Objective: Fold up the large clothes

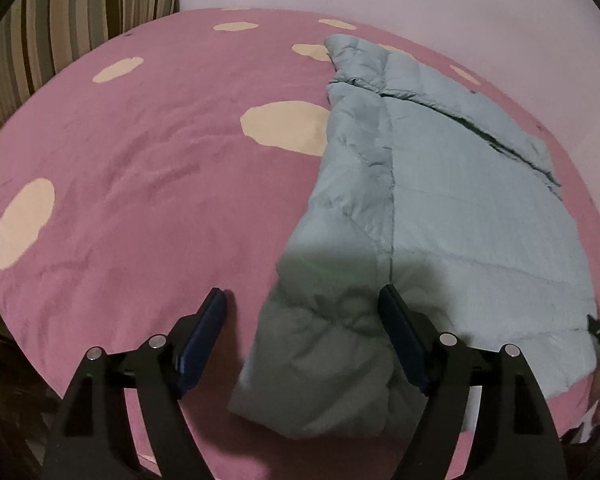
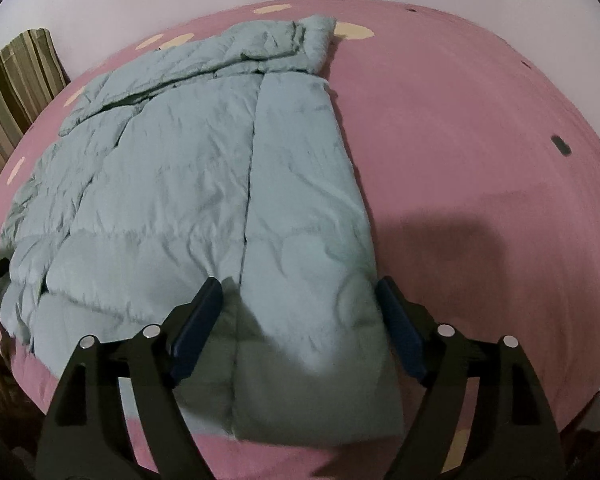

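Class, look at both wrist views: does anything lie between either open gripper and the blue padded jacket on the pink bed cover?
Nothing visible does. The left gripper and right gripper both hang open directly over the jacket.

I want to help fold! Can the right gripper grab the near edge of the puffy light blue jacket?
Probably yes. The right gripper is open above the puffy light blue jacket, whose near edge lies bare on the pink bedcover between the fingers, nothing covering it.
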The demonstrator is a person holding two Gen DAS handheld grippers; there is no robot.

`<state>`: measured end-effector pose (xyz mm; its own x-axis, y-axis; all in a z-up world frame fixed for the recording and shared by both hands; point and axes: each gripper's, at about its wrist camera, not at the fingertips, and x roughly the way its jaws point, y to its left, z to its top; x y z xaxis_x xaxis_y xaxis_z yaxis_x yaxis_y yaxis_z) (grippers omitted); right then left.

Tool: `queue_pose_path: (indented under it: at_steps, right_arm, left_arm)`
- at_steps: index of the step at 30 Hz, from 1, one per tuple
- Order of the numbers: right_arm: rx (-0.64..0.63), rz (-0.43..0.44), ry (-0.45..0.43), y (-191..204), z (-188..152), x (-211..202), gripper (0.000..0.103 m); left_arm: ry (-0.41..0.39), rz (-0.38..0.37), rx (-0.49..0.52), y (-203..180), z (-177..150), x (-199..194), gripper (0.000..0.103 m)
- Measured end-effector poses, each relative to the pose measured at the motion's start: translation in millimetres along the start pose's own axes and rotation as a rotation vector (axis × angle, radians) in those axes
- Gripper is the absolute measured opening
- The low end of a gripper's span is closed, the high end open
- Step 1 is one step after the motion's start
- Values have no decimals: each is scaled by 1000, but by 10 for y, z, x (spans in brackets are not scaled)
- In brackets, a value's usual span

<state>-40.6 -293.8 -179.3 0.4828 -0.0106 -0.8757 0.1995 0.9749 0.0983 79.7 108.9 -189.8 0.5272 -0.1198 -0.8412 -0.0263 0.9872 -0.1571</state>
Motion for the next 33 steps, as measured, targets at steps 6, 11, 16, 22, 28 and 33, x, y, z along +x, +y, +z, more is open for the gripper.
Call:
queue_pose_path:
  at_steps: [6, 11, 16, 22, 28, 33]
  right_arm:
    - [23, 15, 7, -32, -146, -49, 63]
    - [-2, 46, 3, 21, -192, -132, 22]
    - [-19, 92, -10, 94, -241, -258, 7]
    - [19, 174, -126, 29, -114, -713, 6]
    - [52, 206, -208, -56, 476, -741, 6]
    - [111, 232, -183, -66, 1093, -282, 6]
  left_arm:
    - [-11, -41, 40, -79, -84, -38, 40]
    - [-23, -61, 71, -148, -121, -71, 13]
    - [-53, -83, 50, -137, -145, -232, 4]
    - [-151, -132, 2, -130, 86, -701, 3]
    - [-235, -94, 27, -288, 723, -693, 3]
    - [-199, -58, 23, -391, 1277, -174, 3]
